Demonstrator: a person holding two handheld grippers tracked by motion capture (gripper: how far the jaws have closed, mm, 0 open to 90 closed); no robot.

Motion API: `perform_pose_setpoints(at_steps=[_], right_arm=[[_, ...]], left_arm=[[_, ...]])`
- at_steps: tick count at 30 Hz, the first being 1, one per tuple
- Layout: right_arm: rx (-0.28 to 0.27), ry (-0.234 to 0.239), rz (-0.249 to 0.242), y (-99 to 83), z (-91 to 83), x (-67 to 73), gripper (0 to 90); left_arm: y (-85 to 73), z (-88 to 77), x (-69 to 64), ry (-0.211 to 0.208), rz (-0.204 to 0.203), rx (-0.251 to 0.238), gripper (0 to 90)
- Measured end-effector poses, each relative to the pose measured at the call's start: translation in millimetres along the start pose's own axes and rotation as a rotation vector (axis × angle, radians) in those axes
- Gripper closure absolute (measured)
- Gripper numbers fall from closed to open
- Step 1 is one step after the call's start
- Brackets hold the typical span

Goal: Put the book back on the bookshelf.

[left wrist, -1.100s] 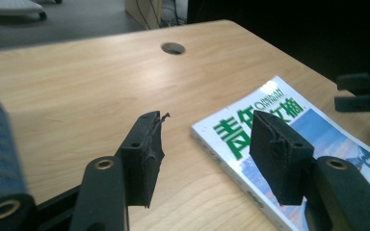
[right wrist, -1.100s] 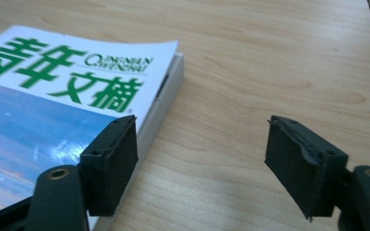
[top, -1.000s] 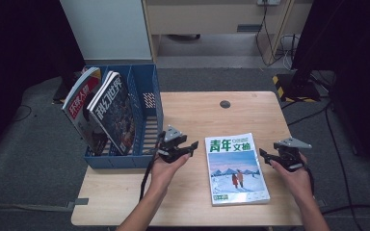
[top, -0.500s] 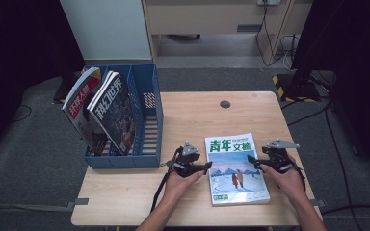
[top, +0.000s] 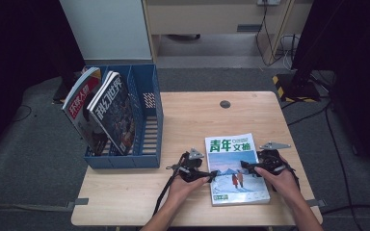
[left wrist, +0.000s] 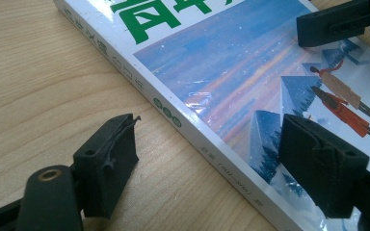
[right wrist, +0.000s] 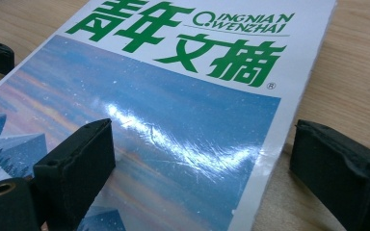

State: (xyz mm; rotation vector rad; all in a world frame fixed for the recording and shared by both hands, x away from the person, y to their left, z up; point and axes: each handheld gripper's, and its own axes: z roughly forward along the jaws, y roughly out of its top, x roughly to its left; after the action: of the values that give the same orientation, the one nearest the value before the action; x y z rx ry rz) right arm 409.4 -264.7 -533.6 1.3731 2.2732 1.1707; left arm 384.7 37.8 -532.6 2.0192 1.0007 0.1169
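My high view is dim, dark at nine and three o'clock. Overhead glare streaks the glossy blue-and-white magazine cover (right wrist: 183, 139); near black foam jaws blur.

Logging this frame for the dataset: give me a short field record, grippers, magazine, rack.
surface: wooden table
magazine: flat, cover up, green title
left gripper: jaws open, just been opening, astride the spine edge, one over table, one over cover
right gripper: jaws open, just been opening, astride the opposite edge
grip: neither pad pressing yet
rack: blue file rack at table's left, two magazines standing in it
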Motion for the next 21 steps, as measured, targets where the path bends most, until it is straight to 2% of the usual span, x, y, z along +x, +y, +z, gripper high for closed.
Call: perform_pose_setpoints(at_steps=[11, 21], right_arm=[[0.004, 0.01, 0.02, -1.4, 0.0, 0.4, 9.7], [0.012, 0.008, 0.026, -1.0, -1.9, 3.8, 12.9]], left_arm=[[-4.2, 2.2, -5.4, 0.022, 0.014, -0.03, 20.3], [-5.8, 1.0, -6.6, 0.022, 0.021, -0.03, 20.1]])
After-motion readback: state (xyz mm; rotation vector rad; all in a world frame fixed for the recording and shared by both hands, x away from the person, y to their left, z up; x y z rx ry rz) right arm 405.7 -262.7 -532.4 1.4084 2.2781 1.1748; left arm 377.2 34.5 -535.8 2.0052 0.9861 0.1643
